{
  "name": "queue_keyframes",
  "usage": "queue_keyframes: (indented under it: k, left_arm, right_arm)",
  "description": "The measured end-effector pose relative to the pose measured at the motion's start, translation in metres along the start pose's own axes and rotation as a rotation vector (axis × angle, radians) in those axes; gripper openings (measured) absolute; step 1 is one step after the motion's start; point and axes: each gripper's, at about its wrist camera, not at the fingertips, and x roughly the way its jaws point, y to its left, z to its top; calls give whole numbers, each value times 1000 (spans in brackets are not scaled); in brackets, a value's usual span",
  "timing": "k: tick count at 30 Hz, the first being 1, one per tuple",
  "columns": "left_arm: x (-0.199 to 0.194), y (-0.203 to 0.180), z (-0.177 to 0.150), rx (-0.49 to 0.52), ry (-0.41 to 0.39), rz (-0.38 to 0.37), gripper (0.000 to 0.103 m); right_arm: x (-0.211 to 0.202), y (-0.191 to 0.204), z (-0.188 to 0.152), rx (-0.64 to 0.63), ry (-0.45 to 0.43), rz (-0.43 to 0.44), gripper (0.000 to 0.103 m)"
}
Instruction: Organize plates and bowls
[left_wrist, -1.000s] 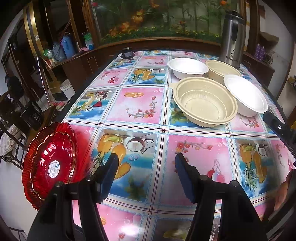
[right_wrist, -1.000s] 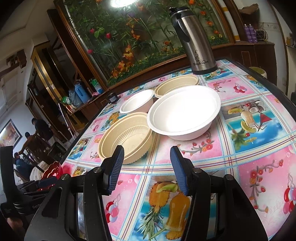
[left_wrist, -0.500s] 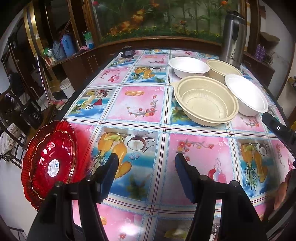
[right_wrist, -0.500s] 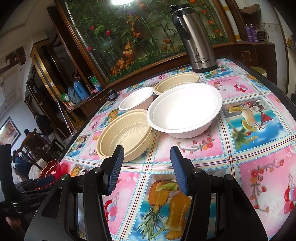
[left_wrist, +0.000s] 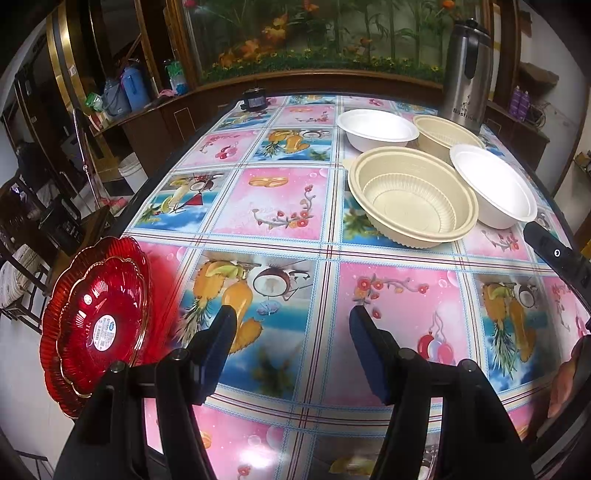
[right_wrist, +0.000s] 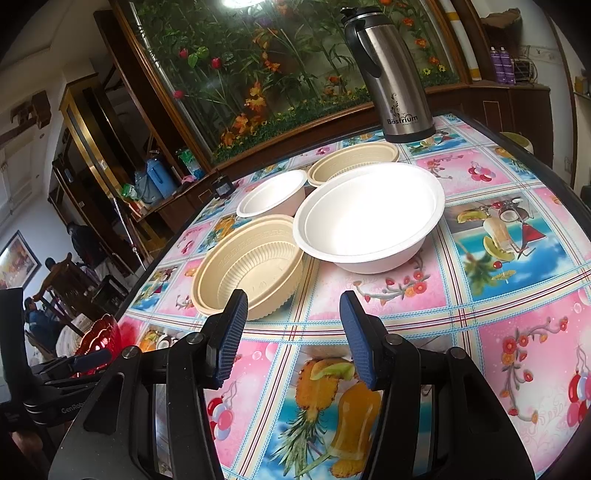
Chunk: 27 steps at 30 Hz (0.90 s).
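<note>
Four bowls (right_wrist: 369, 218) sit upright, mouths up, beside stacked red plates (left_wrist: 96, 325).

That tablecloth (right_wrist: 517, 332) is loud: pink and blue squares full of pineapples, cherries and drinks. A steel thermos jug (right_wrist: 395, 81) with a black handle stands upright at about 1 o'clock on the far edge. Behind it there's a big glass case of fake flowers (right_wrist: 277, 66). A small black gadget (left_wrist: 254, 99) sits at 11 o'clock near the table's far edge, and a blue jug (left_wrist: 135, 86) is on the sideboard around 10 o'clock.
</note>
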Motion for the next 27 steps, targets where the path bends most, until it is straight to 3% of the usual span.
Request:
queue_keyframes:
  k: [27]
  left_arm:
    - [4,-1,-4,0,15,-1,64]
  right_arm:
    - [2,0,0,-5,8,-2,52]
